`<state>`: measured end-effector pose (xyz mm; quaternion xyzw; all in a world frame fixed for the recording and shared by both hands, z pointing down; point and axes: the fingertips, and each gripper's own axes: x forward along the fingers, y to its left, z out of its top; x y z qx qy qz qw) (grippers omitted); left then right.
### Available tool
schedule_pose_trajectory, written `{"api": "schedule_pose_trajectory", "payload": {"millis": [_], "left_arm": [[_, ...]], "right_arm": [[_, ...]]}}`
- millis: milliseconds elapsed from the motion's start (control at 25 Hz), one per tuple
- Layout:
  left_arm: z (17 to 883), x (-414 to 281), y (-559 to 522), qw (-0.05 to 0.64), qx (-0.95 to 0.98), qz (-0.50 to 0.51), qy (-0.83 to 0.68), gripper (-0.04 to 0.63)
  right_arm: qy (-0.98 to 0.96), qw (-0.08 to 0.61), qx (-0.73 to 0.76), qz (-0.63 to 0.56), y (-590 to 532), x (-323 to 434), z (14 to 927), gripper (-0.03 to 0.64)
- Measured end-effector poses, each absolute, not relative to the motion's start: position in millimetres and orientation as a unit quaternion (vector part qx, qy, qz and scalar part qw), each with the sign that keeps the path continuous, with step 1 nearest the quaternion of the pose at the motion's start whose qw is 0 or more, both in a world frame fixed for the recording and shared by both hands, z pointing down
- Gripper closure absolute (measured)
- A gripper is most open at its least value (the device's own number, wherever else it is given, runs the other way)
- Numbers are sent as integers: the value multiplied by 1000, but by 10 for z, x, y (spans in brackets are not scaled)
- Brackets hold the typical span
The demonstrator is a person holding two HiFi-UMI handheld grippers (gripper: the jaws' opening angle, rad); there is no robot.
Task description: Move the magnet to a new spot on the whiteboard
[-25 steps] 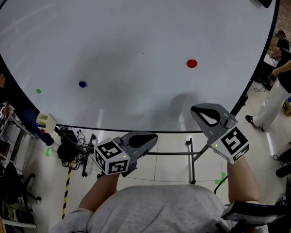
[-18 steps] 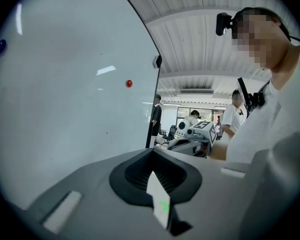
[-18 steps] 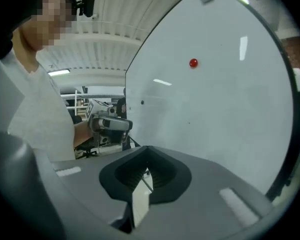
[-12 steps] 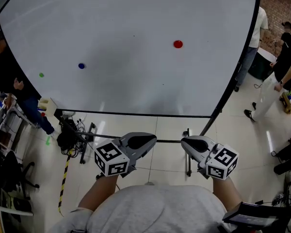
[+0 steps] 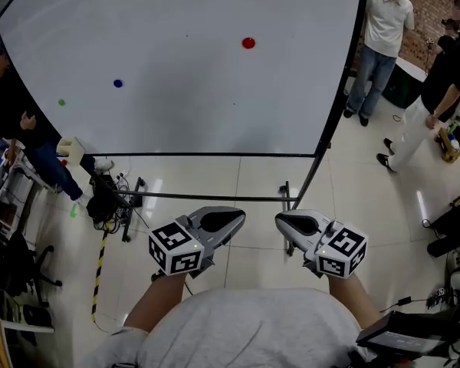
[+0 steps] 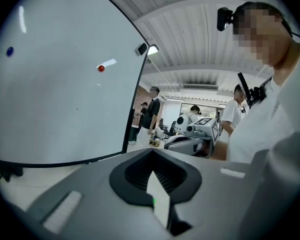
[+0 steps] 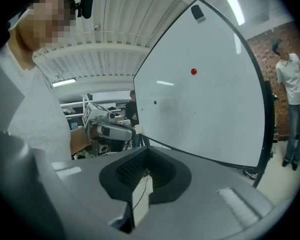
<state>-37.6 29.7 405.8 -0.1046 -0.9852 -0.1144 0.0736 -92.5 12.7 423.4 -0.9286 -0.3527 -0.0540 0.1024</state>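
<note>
We hold both grippers low in front of our grey shirt (image 5: 245, 332), over the pale tiled floor (image 5: 238, 179) and well short of the whiteboard (image 5: 176, 106). The left gripper (image 5: 236, 219) has its jaws brought fully together with nothing between them; its own view shows the ribbed pads meeting on bare air. The right gripper (image 5: 284, 221) is the same, its jaws pressed together and holding nothing. The two grippers lie side by side, near each other but apart, both pointing toward the board. The red magnet (image 5: 248, 43) sits on the upper right part of the whiteboard, well apart from either gripper and touched by neither. A blue magnet (image 5: 118, 83) sits lower and to the left on the same board, and a green magnet (image 5: 61, 103) lies near its left edge. At the board's lower left corner we see a small cream-coloured box (image 5: 71, 150), with a tangle of dark cables (image 5: 106, 202) on the floor below it and a strip of yellow-and-black tape (image 5: 101, 278) running toward us. A person in a white shirt (image 5: 385, 37) and a person in a dark top (image 5: 446, 71) stand beyond the board's right edge, and a third person in dark clothing (image 5: 11, 117) stands at its left.
</note>
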Motion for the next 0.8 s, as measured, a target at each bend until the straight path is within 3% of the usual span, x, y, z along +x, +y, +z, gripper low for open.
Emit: {"api": "schedule_pose_trajectory", "payload": {"millis": [800], "left_arm": [[4058,-248,239,88,-94,-111,-985,609]], "right_arm": [[-350,95,-932,-25,70,-650,4108,614]]}}
